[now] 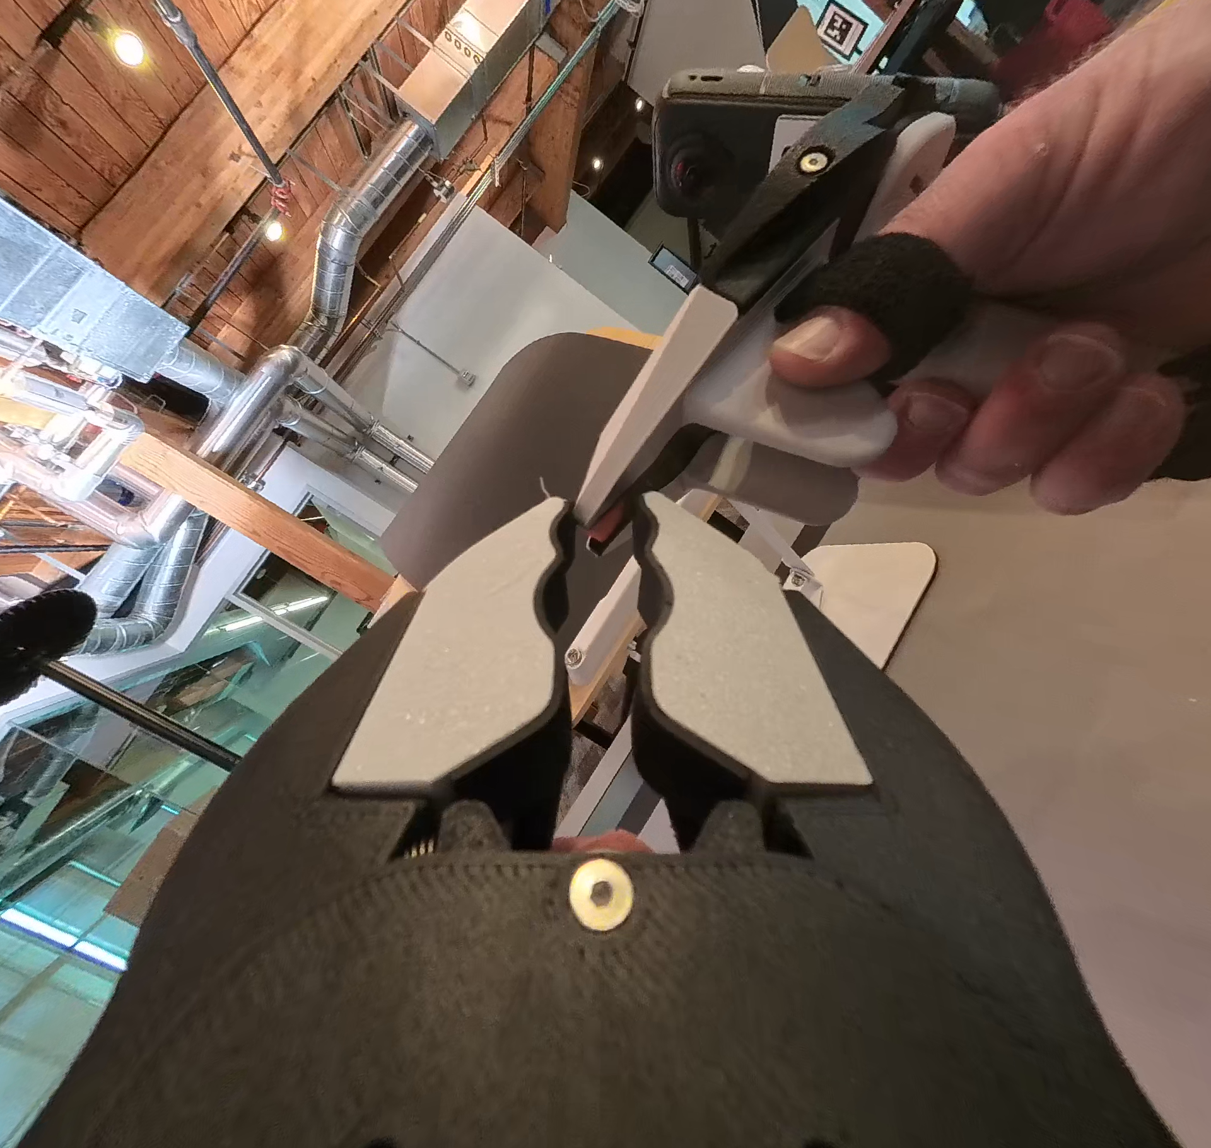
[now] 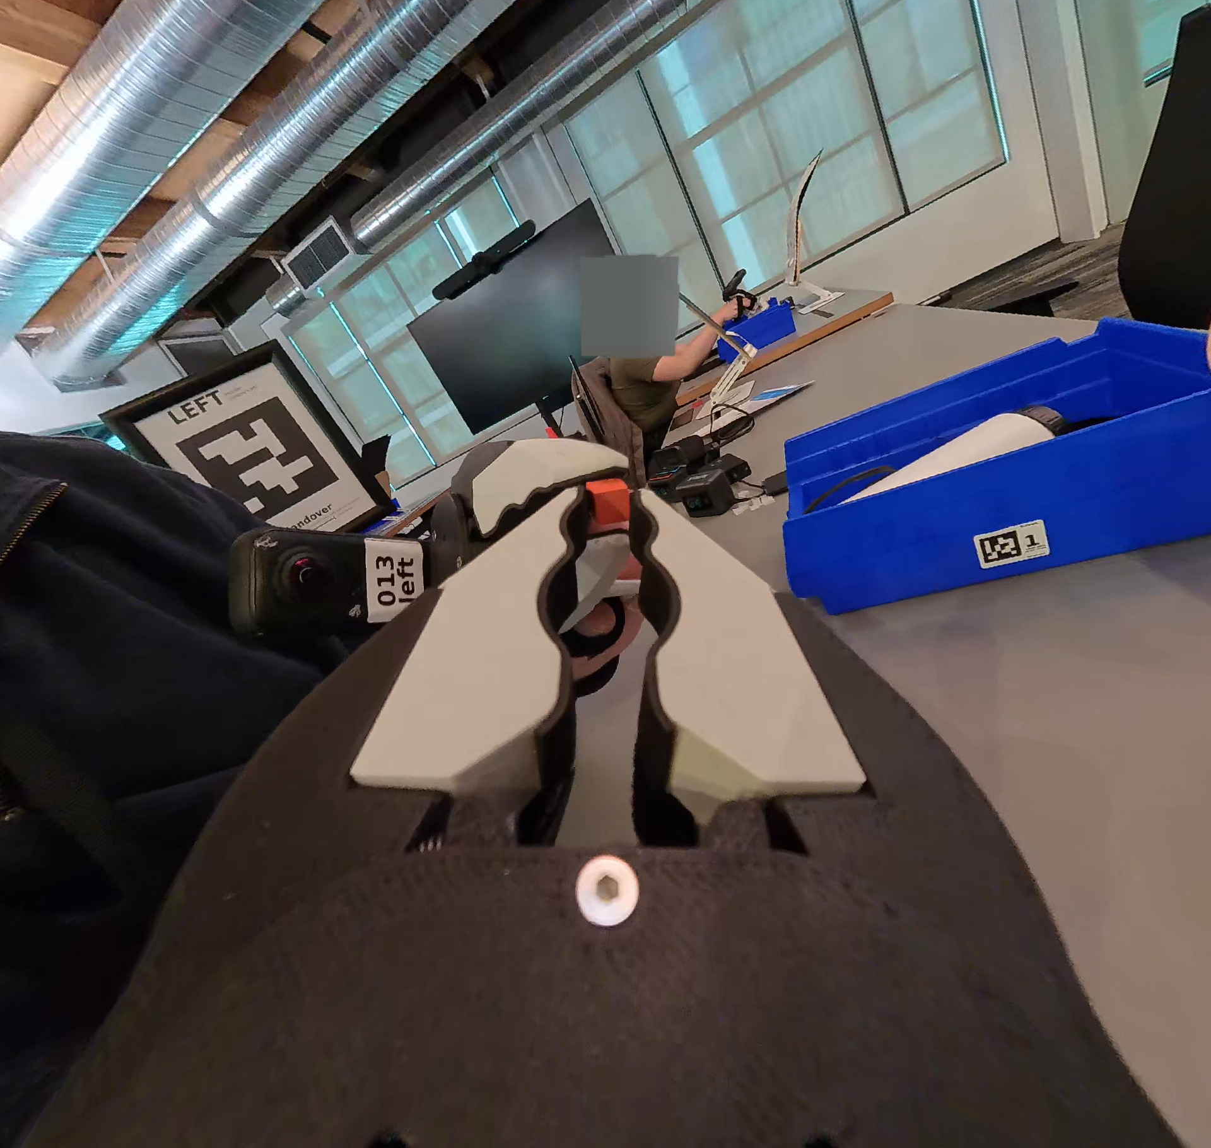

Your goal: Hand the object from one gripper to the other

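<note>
A small red-orange plastic block was pinched at the tips of the right gripper. The left gripper was held parted around that block, its fingertips just beside it. A blue plastic bin was seen right of the right gripper on the grey bench.

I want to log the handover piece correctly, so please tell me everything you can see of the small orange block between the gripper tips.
The orange block is small, matte and sharp-edged, like printed plastic. Only its top and one shaded face show. It is held in the air above the grey table, pinched at the very tips of the right gripper. The left gripper has its fingers spread on either side of it. From the left wrist view only a reddish sliver shows.
</note>
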The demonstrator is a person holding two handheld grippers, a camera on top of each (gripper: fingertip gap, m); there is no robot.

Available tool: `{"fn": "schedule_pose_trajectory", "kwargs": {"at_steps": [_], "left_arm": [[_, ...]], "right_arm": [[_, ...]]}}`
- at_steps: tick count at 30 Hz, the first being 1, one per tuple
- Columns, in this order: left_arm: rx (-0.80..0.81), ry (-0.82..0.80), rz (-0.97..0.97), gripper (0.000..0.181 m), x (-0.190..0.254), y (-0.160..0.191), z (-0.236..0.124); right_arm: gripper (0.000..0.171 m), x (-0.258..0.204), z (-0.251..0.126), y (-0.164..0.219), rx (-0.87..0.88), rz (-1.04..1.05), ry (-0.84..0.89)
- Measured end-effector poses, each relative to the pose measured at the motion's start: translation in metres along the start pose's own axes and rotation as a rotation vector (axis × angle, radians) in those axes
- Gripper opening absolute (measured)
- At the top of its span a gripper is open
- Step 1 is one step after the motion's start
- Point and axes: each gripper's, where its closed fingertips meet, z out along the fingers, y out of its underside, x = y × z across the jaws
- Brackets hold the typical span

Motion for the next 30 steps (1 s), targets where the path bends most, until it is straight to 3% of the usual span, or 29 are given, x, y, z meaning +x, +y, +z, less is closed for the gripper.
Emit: {"fn": "schedule_pose_trajectory", "kwargs": {"at_steps": [13,15,20,23,30], "left_arm": [[0.018,0.044,0.037,0.013,0.005,-0.001,-0.006],[0.02,0.061,-0.001,0.012,0.005,-0.001,-0.006],[0.028,0.206,-0.265,0.012,0.006,0.002,-0.008],[0.049,0.327,-0.553,0.013,0.001,0.001,-0.009],[0.117,0.488,-1.116,0.012,-0.023,-0.009,-0.012]], "right_arm": [[0.009,-0.002,-0.001,0.008,-0.096,0.006,-0.05],[0.025,0.003,-0.002,0.008,-0.107,-0.024,-0.01],[0.031,0.009,-0.011,0.001,-0.145,-0.289,0.128],[0.036,0.005,-0.015,-0.007,-0.177,-0.55,0.21],[0.027,0.001,-0.004,-0.014,-0.239,-1.034,0.427]]}}
